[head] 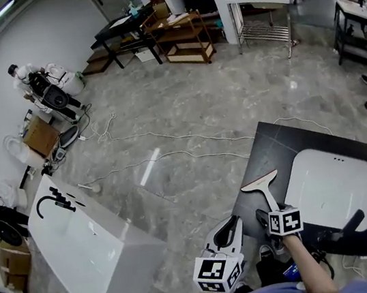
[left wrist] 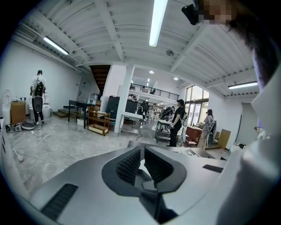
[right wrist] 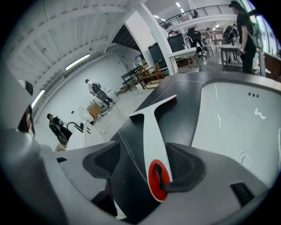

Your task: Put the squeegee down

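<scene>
The white squeegee (head: 265, 188) with a red ring at its handle end lies on the black countertop (head: 286, 140), blade pointing away from me, just left of the white basin (head: 328, 188). My right gripper (head: 266, 215) stands over the handle end. In the right gripper view the squeegee (right wrist: 151, 132) runs between the wide-apart jaws of the right gripper (right wrist: 147, 165); the handle rests near the right pad and well clear of the left one. My left gripper (head: 229, 228) hovers beside the counter's near left corner. In its own view the left gripper (left wrist: 142, 162) is shut and holds nothing.
A white floor-standing washbasin (head: 89, 247) with a black faucet (head: 54, 201) is at the left. Cables (head: 169, 141) trail over the grey floor. A black faucet (head: 341, 228) sits at the counter's near edge. Shelves (head: 187, 38) and a person (head: 43, 88) are farther off.
</scene>
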Action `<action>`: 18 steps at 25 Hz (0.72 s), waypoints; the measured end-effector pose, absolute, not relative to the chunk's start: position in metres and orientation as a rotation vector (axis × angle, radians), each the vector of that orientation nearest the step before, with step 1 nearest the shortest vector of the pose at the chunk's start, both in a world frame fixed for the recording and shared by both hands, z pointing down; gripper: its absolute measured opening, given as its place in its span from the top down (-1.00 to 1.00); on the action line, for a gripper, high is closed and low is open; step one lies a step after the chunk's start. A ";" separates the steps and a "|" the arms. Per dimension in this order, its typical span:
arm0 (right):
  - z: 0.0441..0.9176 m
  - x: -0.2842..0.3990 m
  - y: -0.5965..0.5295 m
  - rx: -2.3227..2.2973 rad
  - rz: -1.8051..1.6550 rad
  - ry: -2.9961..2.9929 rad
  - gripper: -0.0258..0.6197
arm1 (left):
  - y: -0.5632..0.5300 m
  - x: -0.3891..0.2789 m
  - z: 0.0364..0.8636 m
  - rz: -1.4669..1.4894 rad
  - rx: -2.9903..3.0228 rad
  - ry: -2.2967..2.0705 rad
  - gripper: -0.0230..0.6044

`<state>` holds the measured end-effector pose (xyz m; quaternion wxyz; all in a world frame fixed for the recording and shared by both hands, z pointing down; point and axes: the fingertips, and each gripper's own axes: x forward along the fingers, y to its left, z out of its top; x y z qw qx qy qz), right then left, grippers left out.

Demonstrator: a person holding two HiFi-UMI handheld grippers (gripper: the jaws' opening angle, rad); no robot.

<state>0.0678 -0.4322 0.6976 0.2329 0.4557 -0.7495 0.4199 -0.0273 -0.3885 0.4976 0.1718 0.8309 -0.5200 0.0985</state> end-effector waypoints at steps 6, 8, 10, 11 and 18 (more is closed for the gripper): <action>0.697 0.075 -0.418 1.315 1.062 -2.012 -0.10 | -0.378 -0.034 0.495 0.269 2.360 -1.485 0.80; 0.695 0.076 -0.414 1.321 1.070 -2.017 -0.10 | -0.375 -0.036 0.494 0.264 2.363 -1.484 0.80; 0.691 0.076 -0.411 1.332 1.081 -2.028 -0.10 | -0.371 -0.037 0.492 0.261 2.370 -1.480 0.80; 0.688 0.076 -0.409 1.340 1.086 -2.034 -0.10 | -0.369 -0.038 0.491 0.259 2.374 -1.477 0.80; 0.647 0.074 -0.404 1.415 1.094 -2.145 -0.10 | -0.351 -0.042 0.483 0.240 2.408 -1.459 0.80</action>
